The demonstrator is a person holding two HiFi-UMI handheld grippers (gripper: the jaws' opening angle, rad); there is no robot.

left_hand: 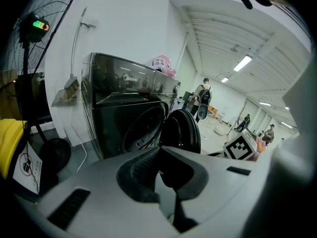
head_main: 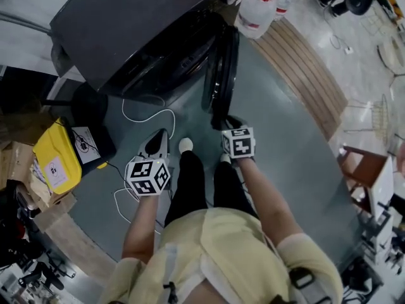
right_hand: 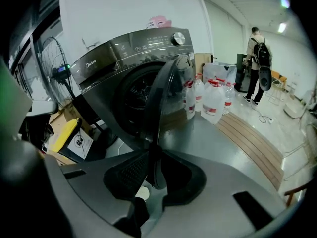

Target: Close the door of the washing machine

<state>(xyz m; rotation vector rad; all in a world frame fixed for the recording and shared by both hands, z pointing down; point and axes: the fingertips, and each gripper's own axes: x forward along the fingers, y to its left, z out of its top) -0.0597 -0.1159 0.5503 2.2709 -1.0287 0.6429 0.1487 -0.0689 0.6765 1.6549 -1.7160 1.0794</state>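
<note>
A dark front-loading washing machine [head_main: 126, 24] stands at the top of the head view, its round door [head_main: 221, 68] swung open towards me, edge-on. My right gripper [head_main: 231, 124] is at the door's lower outer edge. In the right gripper view the door's rim [right_hand: 166, 93] runs down between the jaws of my right gripper [right_hand: 153, 175]; they stand apart and do not clearly press on it. My left gripper [head_main: 158, 141] hovers over the floor left of the door, fingertips together, with nothing in it. From the left gripper [left_hand: 159, 152] I see the drum opening [left_hand: 141, 128] and the door [left_hand: 181, 128].
A yellow box [head_main: 57, 157] and a fan base [head_main: 88, 106] sit left of the machine. A white cable [head_main: 149, 116] trails on the floor. Water bottles [head_main: 256, 8] stand right of the machine beside a wooden strip [head_main: 304, 62]. A person [right_hand: 257, 58] stands far off.
</note>
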